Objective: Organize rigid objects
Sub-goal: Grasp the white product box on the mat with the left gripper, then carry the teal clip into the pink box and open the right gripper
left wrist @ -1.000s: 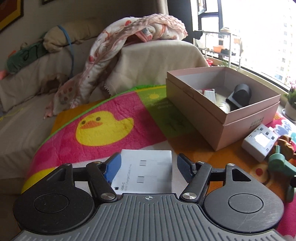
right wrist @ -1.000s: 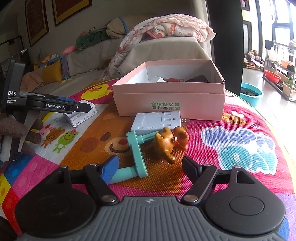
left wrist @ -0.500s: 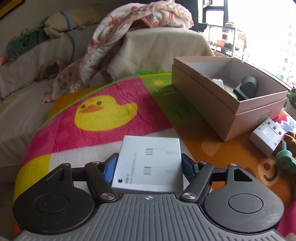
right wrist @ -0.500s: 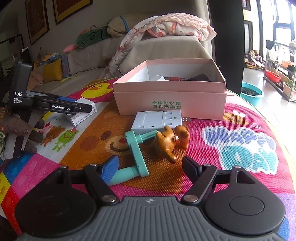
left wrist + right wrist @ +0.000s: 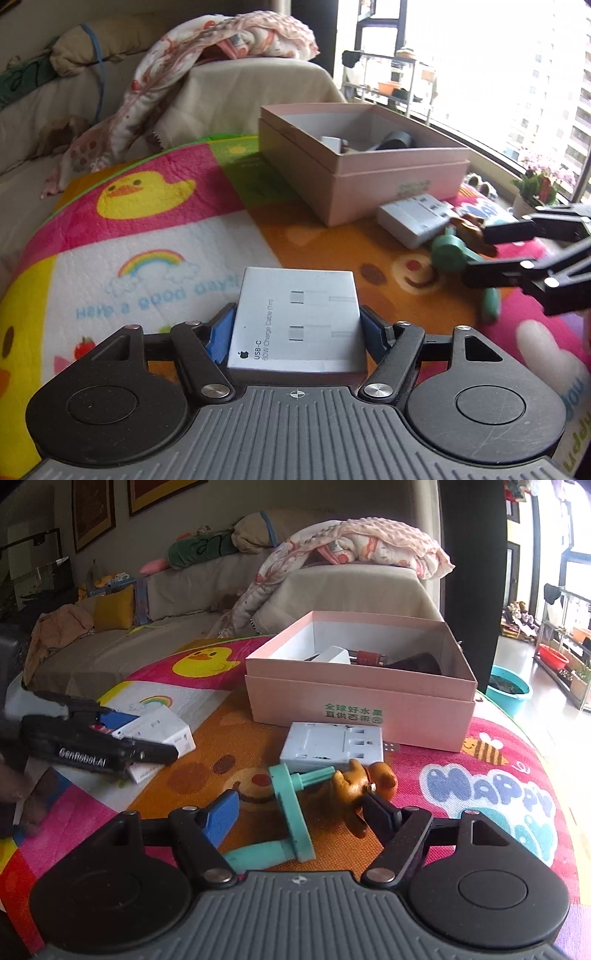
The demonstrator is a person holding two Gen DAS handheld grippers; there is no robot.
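My left gripper (image 5: 297, 325) is shut on a white USB-C cable box (image 5: 297, 317) and holds it above the mat; the box also shows in the right wrist view (image 5: 157, 733). My right gripper (image 5: 301, 816) is open, its jaws on either side of a teal plastic stand (image 5: 291, 808) lying on the mat. A brown toy dog (image 5: 364, 781) lies by the right finger. A white socket block (image 5: 330, 744) lies in front of the open pink box (image 5: 362, 698), which holds several items.
A colourful play mat (image 5: 155, 236) covers the round table. A sofa with a blanket (image 5: 354, 550) stands behind it. A teal basin (image 5: 508, 688) sits on the floor at the right. Windows and plants (image 5: 537, 184) are at the far right.
My left gripper closed on the white cable box and lifted it, swinging right. My right gripper moved forward over the teal stand.
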